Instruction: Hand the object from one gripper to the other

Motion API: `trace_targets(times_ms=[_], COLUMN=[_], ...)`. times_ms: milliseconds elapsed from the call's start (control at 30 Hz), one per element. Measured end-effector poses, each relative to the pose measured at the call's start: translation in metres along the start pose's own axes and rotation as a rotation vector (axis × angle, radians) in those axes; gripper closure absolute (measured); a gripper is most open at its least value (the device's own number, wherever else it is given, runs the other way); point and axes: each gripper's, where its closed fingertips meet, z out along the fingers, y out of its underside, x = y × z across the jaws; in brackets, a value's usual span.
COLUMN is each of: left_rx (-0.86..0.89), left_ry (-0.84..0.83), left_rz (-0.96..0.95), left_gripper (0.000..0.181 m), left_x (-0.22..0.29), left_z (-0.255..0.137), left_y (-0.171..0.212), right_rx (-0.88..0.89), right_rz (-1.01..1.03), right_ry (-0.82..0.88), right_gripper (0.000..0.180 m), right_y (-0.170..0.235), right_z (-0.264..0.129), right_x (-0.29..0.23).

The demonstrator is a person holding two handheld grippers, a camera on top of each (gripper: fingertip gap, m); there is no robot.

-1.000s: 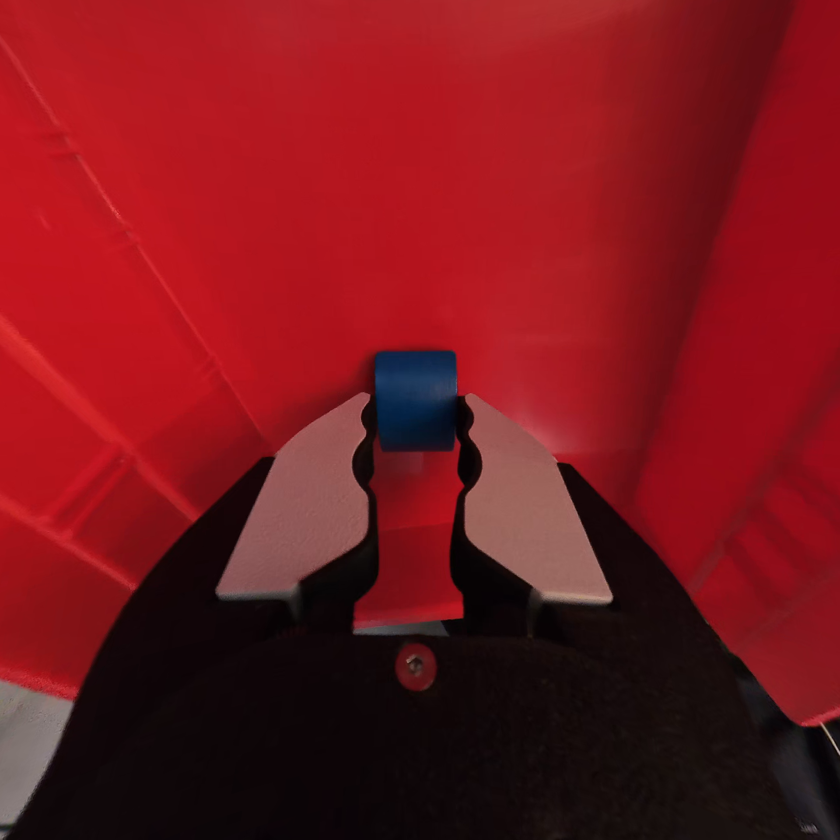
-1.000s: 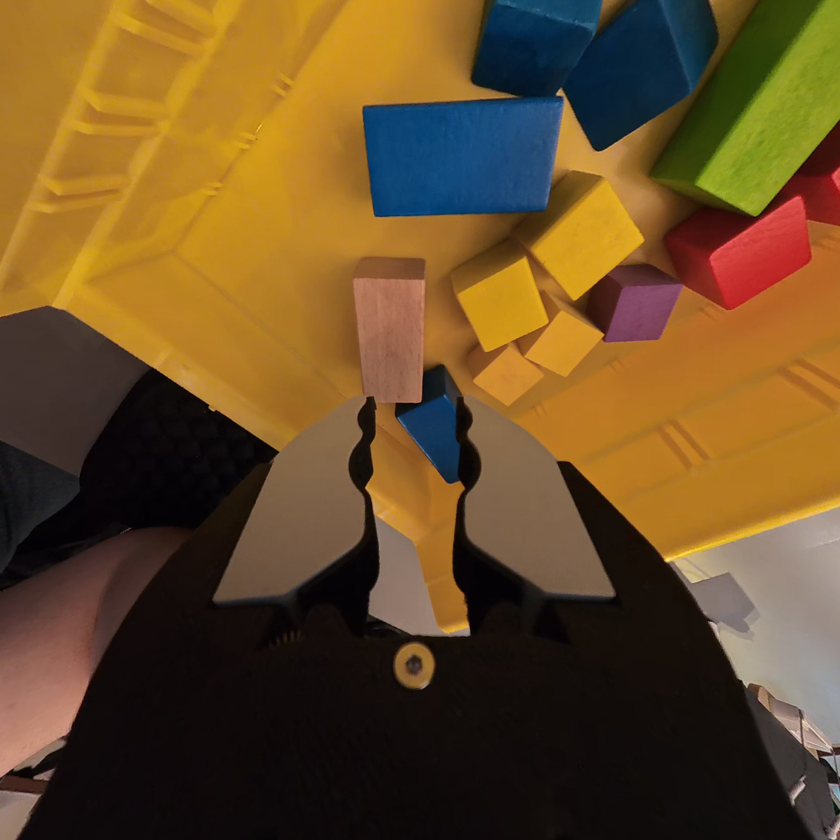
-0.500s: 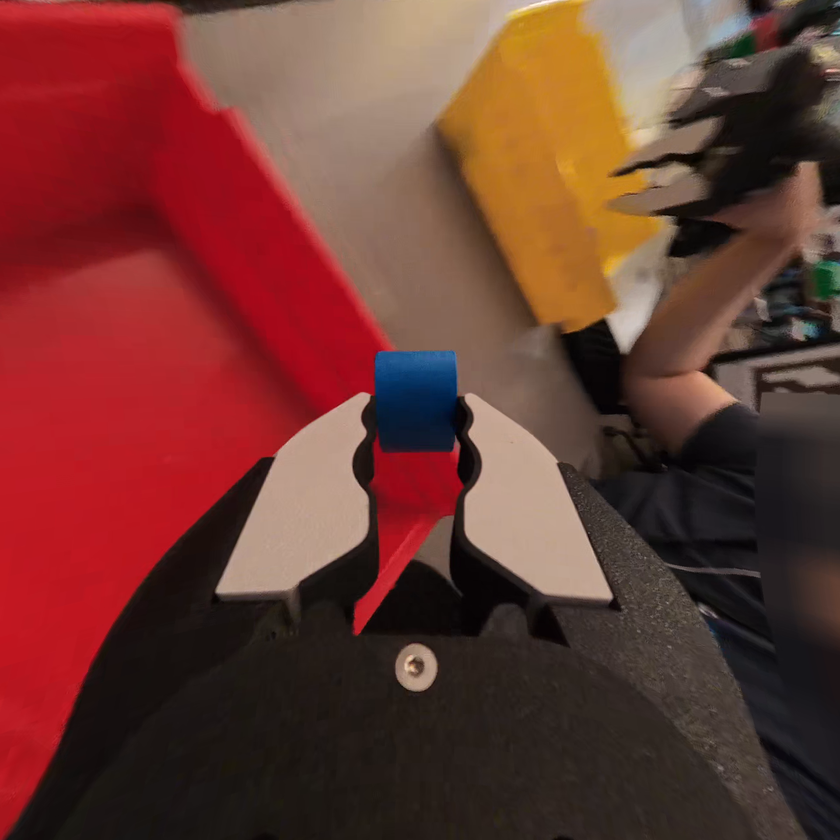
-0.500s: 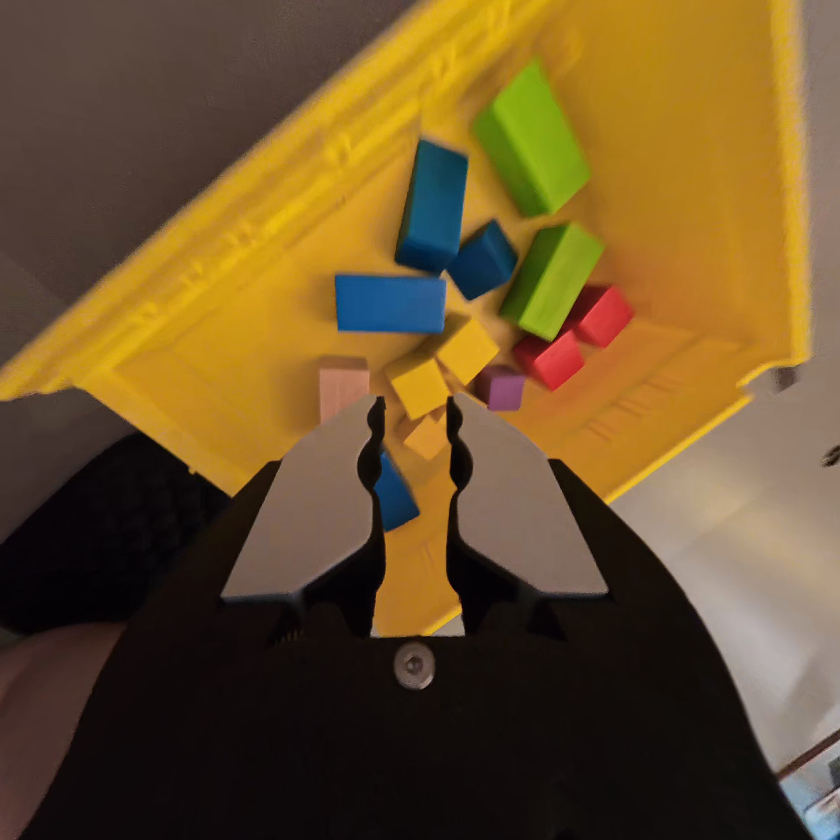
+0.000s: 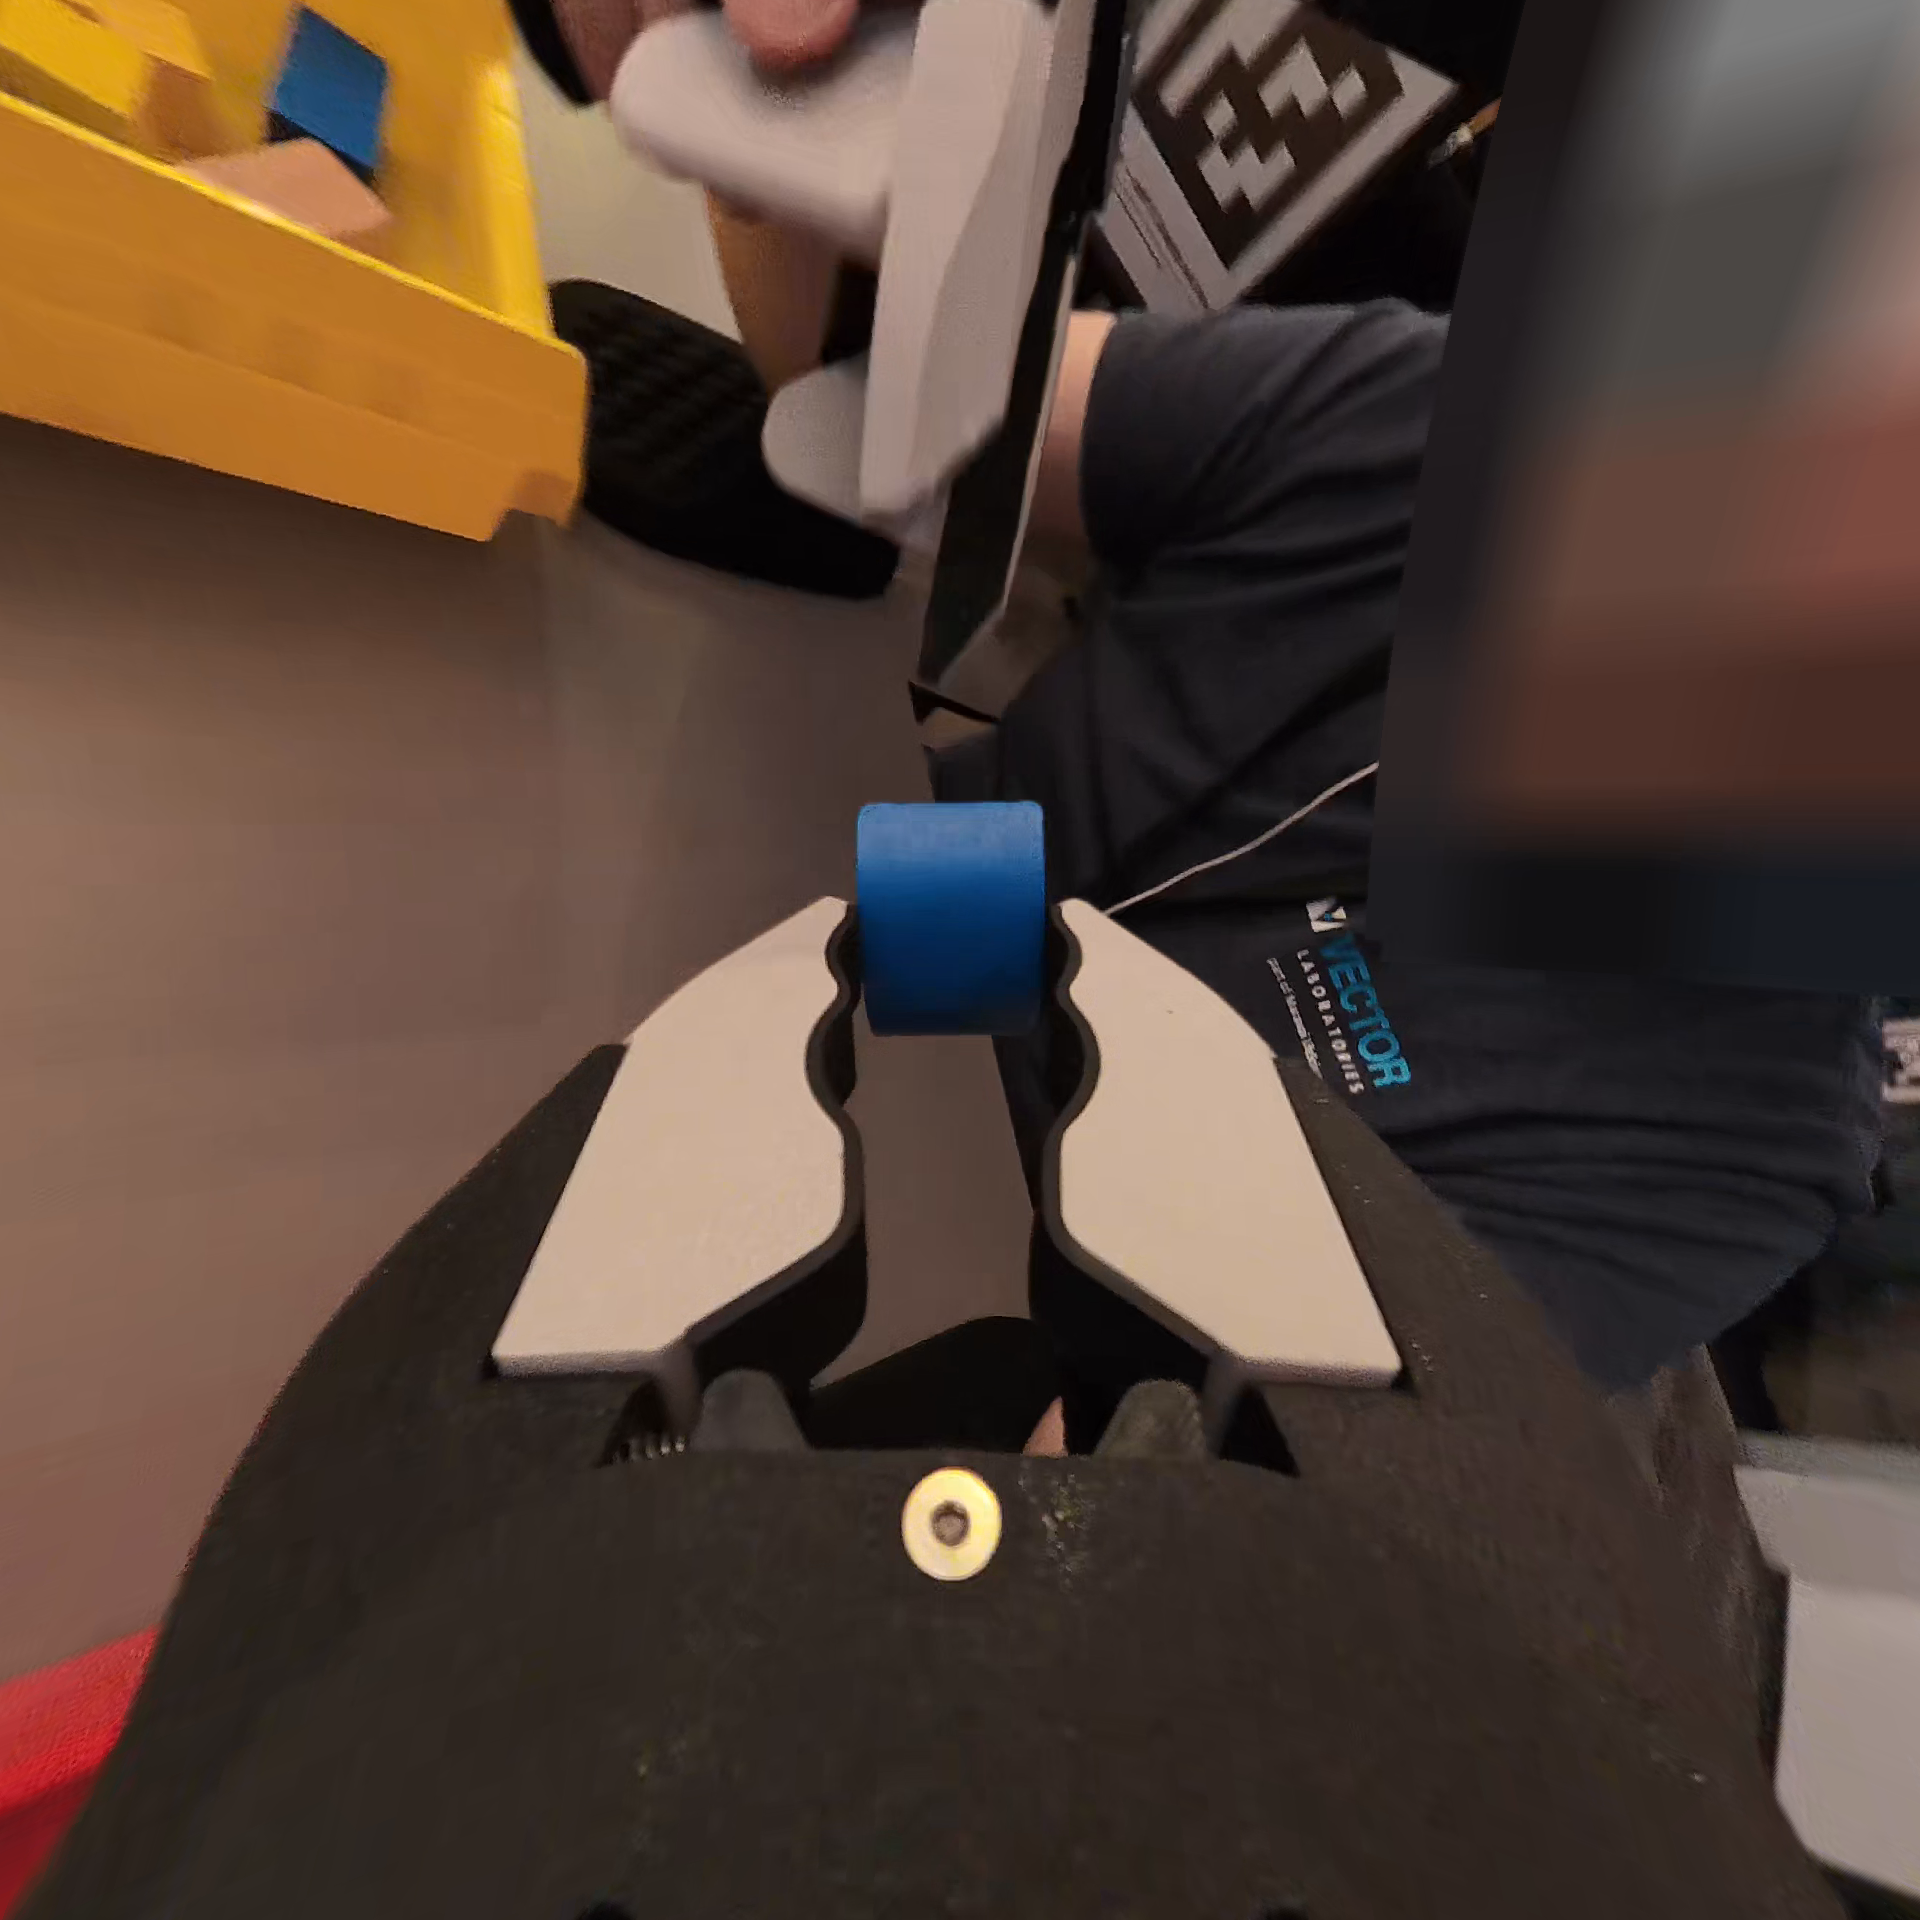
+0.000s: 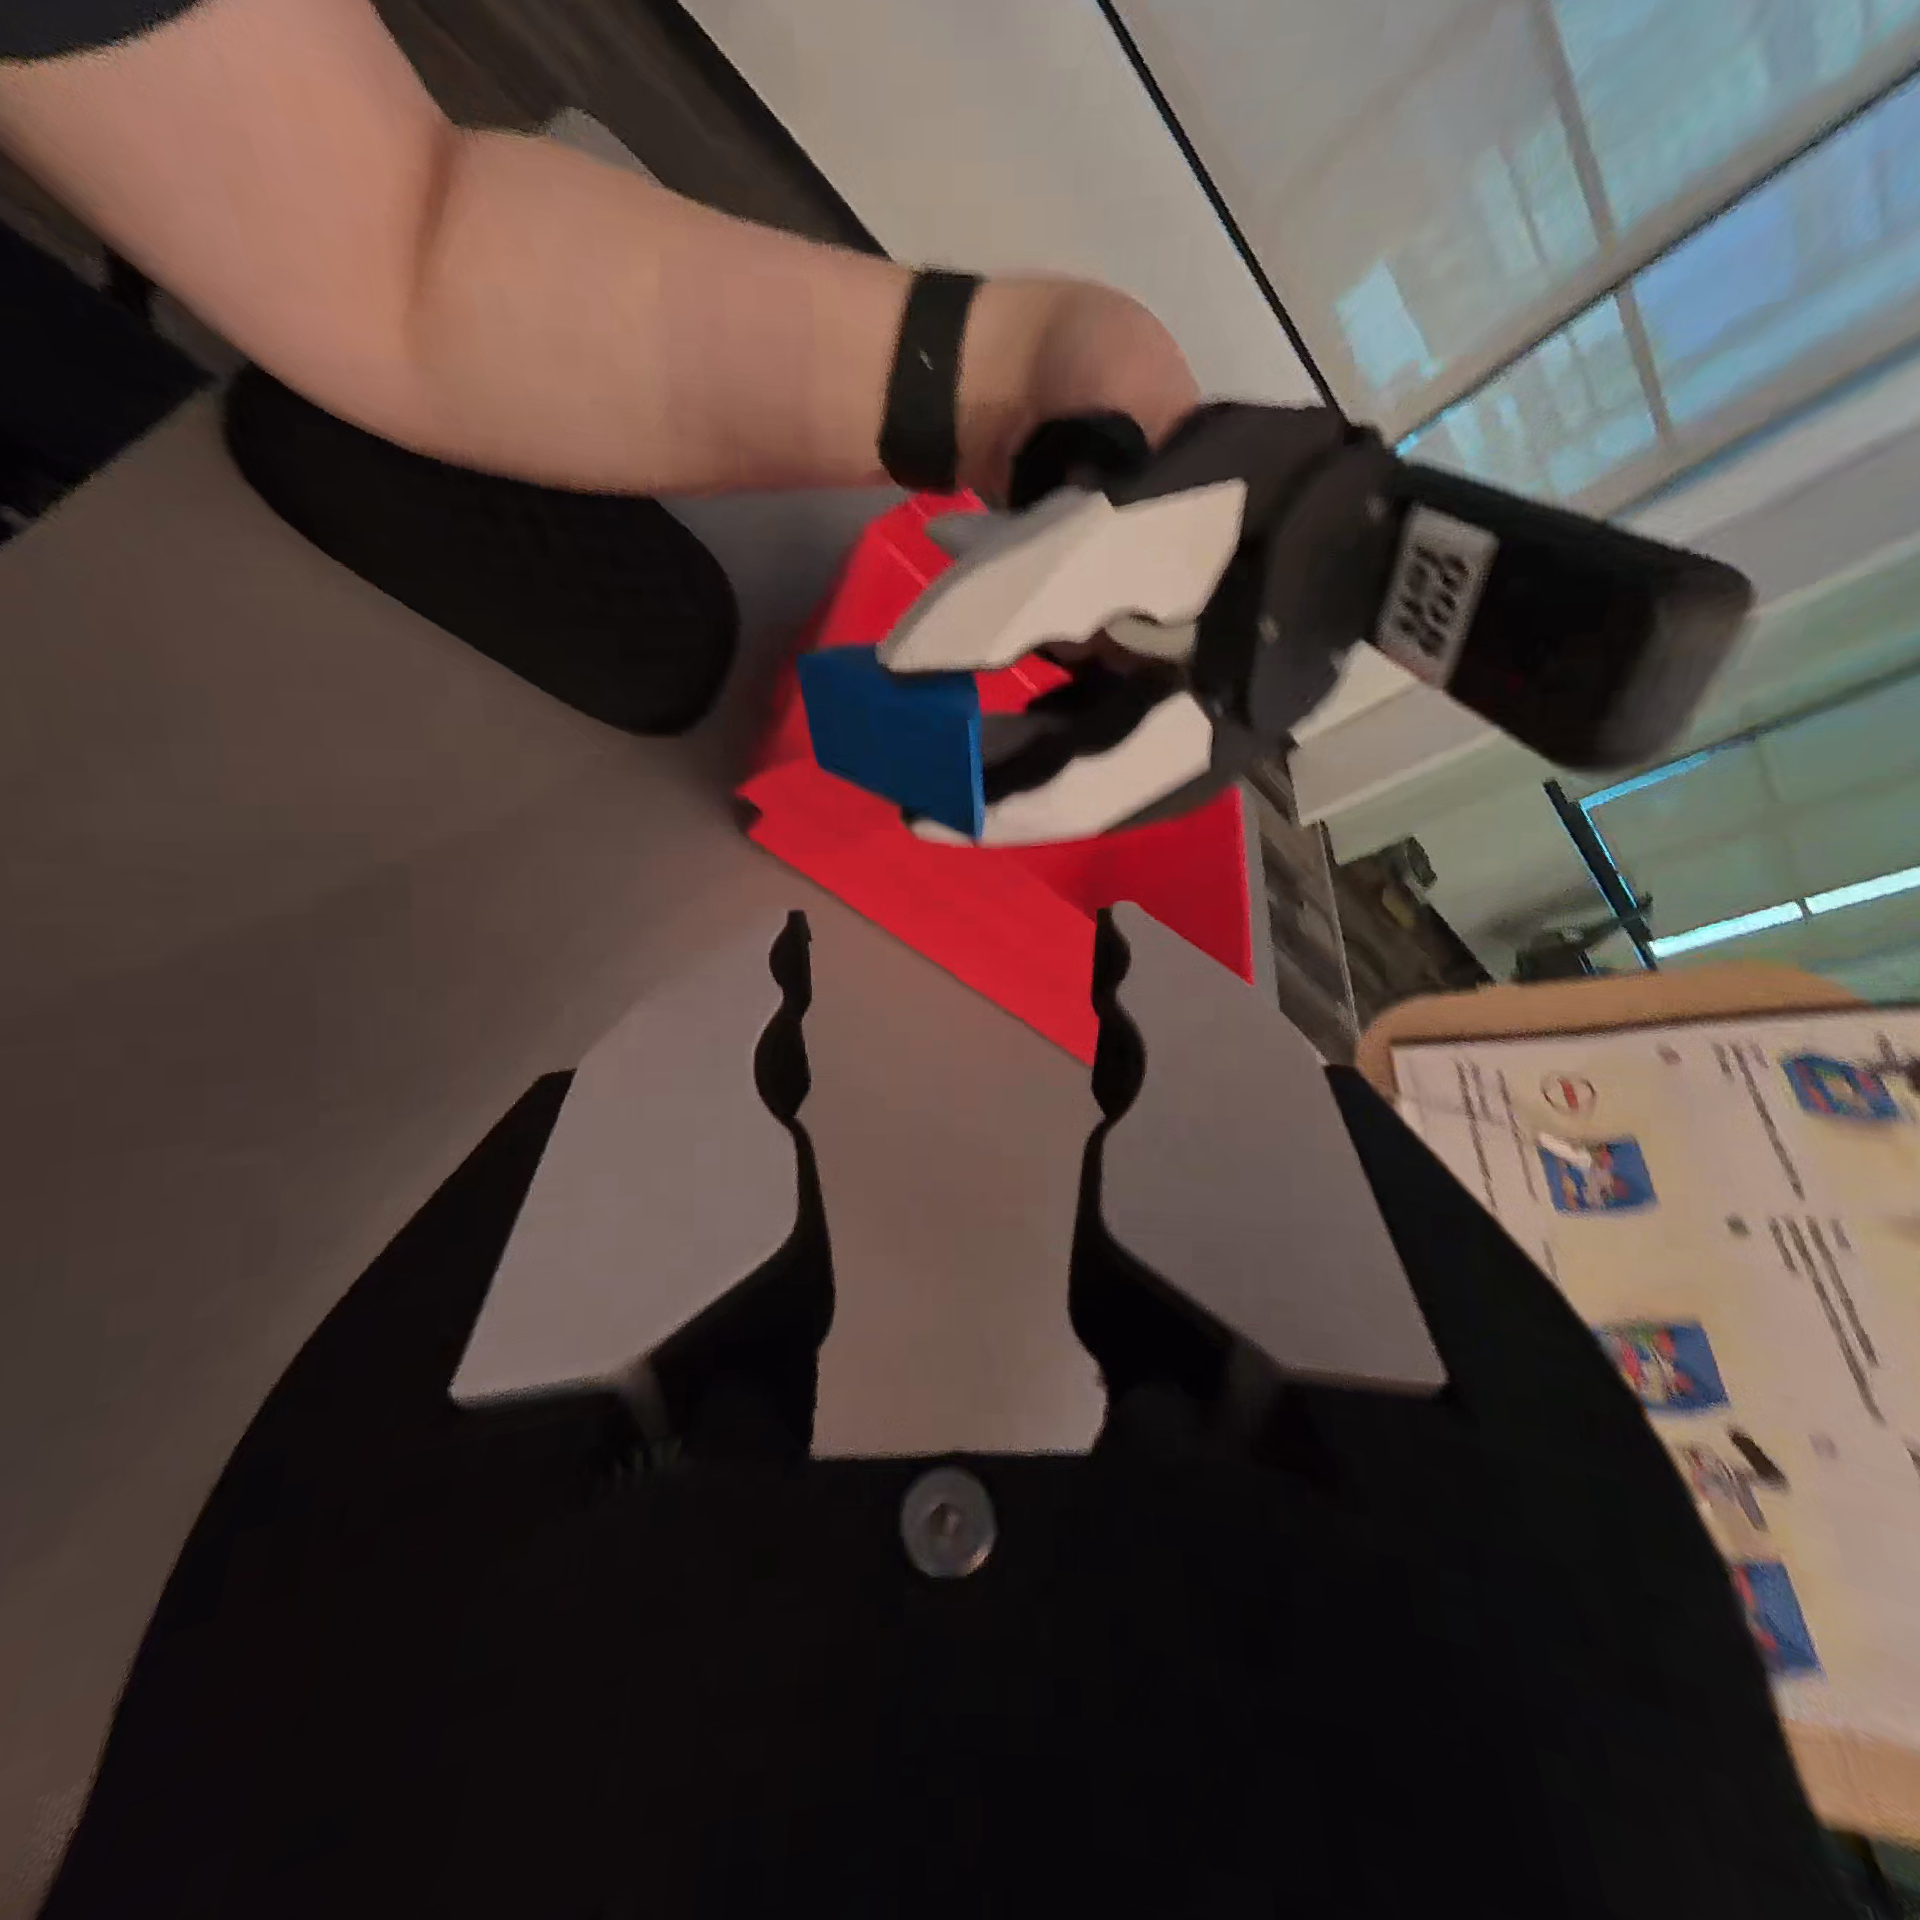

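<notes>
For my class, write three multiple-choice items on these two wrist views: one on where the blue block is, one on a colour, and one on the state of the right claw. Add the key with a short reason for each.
1. Where is the blue block?
A. On the grey table
B. Between the tips of the left claw
C. In the yellow bin

2. What colour is the bin behind the left claw in the right wrist view?
A. Red
B. Green
C. White

3. What state is the right claw in?
A. Shut on the block
B. Shut and empty
C. Open and empty

Key:
1 B: both views show the block pinched between its fingers, clear of the table.
2 A: the red bin lies on the table just past the held block.
3 C: its fingers stand apart with only table and bin showing between them.
</notes>
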Motion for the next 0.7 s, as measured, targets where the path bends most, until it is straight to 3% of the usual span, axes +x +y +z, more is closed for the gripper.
trace_targets(times_ms=[267,700], left_rx=[-0.084,-0.110], left_ry=[0.051,0.084], left_rz=[0.034,0.021], left_gripper=[0.148,0.148], left_x=[0.009,0.009], left_z=[0.025,0.036], left_y=[0.000,-0.002], right_rx=[0.076,0.011], right_rz=[-0.042,-0.102], right_ry=[-0.094,-0.116], right_gripper=[0.134,0.146], right_y=[-0.020,-0.013], right_z=[0.026,0.038], right_x=[-0.029,-0.041])
